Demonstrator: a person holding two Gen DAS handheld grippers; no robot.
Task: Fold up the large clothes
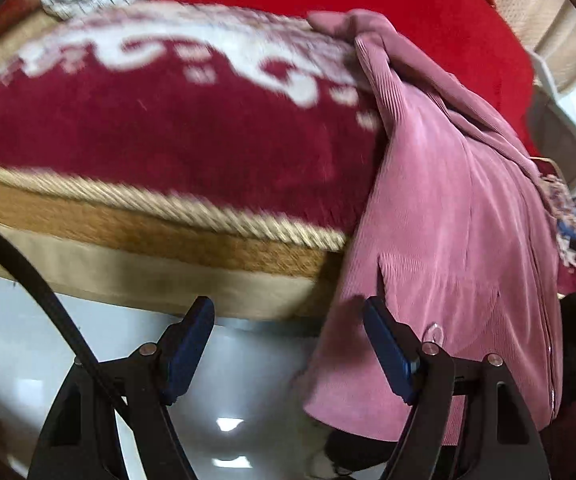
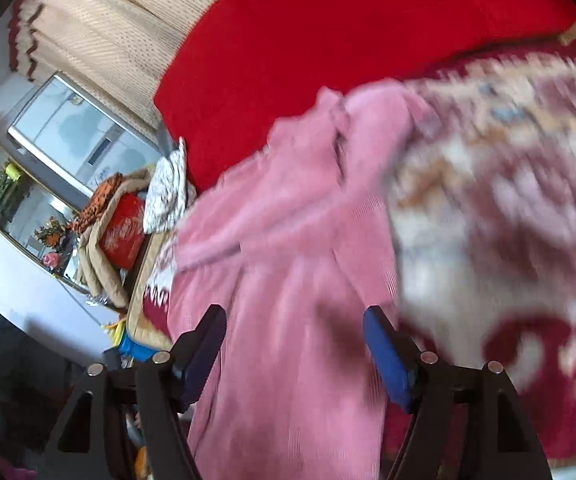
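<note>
Nearest in the left wrist view, the left gripper (image 1: 288,344) has its jaws spread wide with nothing between them; its blue pads (image 1: 189,344) frame only the pale floor (image 1: 239,380) under the pink corduroy garment (image 1: 448,240). The garment's hem hangs just right of that gap, brushing past the right-hand pad without being pinched. The gripper probably sits this low so it can come at the hanging hem from beneath.

The right gripper (image 2: 294,344) is likewise open and grips nothing, though here the pink corduroy garment (image 2: 279,280) fills the whole gap behind its jaws (whether the pads touch the cloth is lost in blur). It seems posed over the body of the garment, ready to take a second hold.

The garment lies draped over the front edge of a sofa cushion (image 1: 159,128), dark red with white patterning and a rope-like cream trim (image 1: 207,208), its upper part bunched on the seat beside the garment's fold line. Behind the garment rises a bright red back cushion (image 1: 368,8).

Only the left view shows the hanging hem and floor. Only the right view shows, beyond the garment, a pile of cloths (image 2: 123,224), a window (image 2: 71,132) and cream curtains (image 2: 107,28).
</note>
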